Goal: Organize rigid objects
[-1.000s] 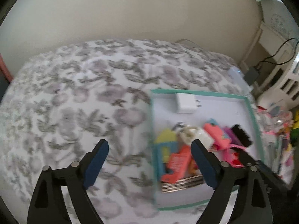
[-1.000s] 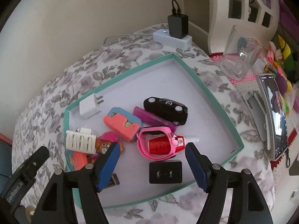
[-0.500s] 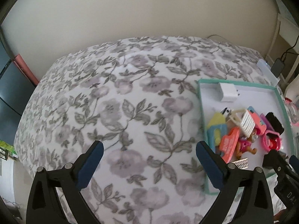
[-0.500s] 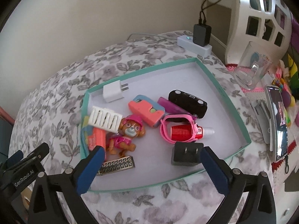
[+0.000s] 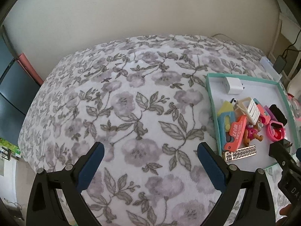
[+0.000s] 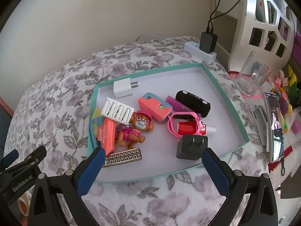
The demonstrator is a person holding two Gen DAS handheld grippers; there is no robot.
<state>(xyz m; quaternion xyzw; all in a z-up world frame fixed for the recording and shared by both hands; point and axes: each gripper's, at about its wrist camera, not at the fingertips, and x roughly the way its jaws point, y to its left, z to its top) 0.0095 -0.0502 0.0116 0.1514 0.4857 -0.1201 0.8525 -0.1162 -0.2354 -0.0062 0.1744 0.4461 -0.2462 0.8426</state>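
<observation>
1. Left claw (image 5: 150, 154): fingers spread wide, nothing between them. It hangs over a bare stretch of the floral bedspread (image 5: 131, 103), with the teal-rimmed tray (image 5: 212, 101) off to its right.
2. Right claw (image 6: 152, 160): fingers spread wide, empty, poised over the near edge of the tray (image 6: 233, 103). Its left pad (image 6: 90, 169) sits just by the tray's near-left corner.
3. The tray rests on the bedspread and holds all the small rigid items in a loose heap toward its left and middle.
4. White plug adapter (image 6: 123, 89) lies alone near the far-left corner, prongs pointing right.
5. White slotted piece (image 6: 117, 110) leans on the heap beside the pup figurine (image 6: 135, 130), which lies on its back in a pink outfit.
6. Coral tag (image 6: 107, 133) lies at the left wall, over blue and yellow pieces.
7. Gold Greek-key bar (image 6: 123, 157) lies flat nearest the right claw.
8. Black plug adapter (image 6: 191, 146) sits prongs up, near the front right.
9. Pink strap (image 6: 185, 125) loops around a small red bottle (image 6: 188, 129).
10. Black toy car (image 6: 192, 102) lies behind the strap; a coral-and-blue case (image 6: 155, 109) sits to its left.
11. Outside the tray, right side: a clear glass (image 6: 252, 79) and a phone (image 6: 274, 128).
</observation>
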